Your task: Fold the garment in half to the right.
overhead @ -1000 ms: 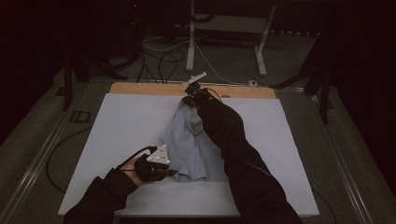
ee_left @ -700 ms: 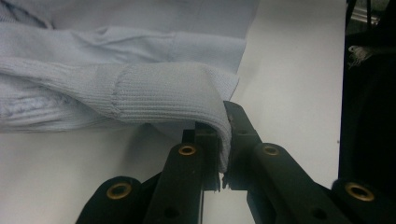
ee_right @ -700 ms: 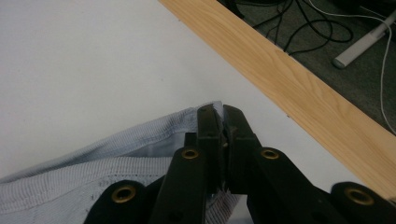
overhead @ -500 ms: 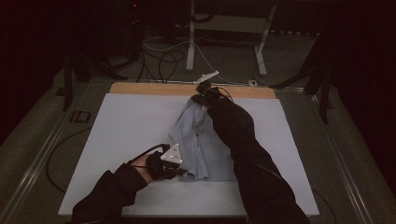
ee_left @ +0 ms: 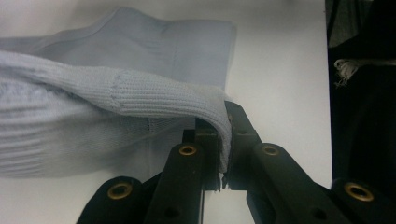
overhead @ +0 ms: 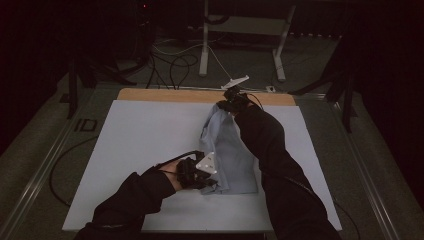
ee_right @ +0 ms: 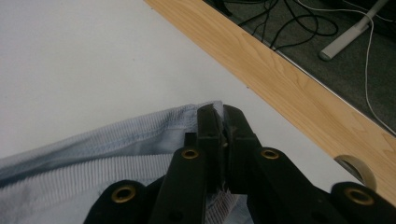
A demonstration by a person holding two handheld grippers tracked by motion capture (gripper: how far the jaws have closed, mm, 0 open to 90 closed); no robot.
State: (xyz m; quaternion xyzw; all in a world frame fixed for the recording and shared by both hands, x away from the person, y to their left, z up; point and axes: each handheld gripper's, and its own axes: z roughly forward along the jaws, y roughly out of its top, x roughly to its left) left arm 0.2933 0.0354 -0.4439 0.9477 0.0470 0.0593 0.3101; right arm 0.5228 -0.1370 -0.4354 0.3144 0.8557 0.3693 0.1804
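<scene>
Grippers carry a pale blue knit garment (overhead: pixel 227 152) across the white table (overhead: pixel 130 145), both clamped tight on its ribbed edge. Compared with a second ago, the cloth has slid toward the right side of the table and drawn out into a longer, narrower shape running from the near edge up to the wooden strip (overhead: pixel 165 95) at the far edge.

In the high view the left gripper (overhead: pixel 202 175) sits near the near edge, just left of the garment's lower corner, and it has moved rightward from its earlier spot. In the left gripper view its jaws are pressed together on a thick ribbed band (ee_left: pixel 154 95), which arches up from the pinch and trails off to the left.

The right gripper (overhead: pixel 231 102) works at the far edge, reaching beside the wooden strip; it too has shifted right and a little farther away. In the right gripper view its jaws pinch the cloth's corner (ee_right: pixel 205 112), with white table and light wood beyond, and a roll of tape (ee_right: pixel 357 168) lying on the wood.

Held at opposite ends, the garment looks to be in mid-drag or mid-fold, stretched between the two hands. Judging by the layout, the next step is likely laying it flat or doubling it over; the fabric remains bunched along its left side, so smoothing is not yet done.
</scene>
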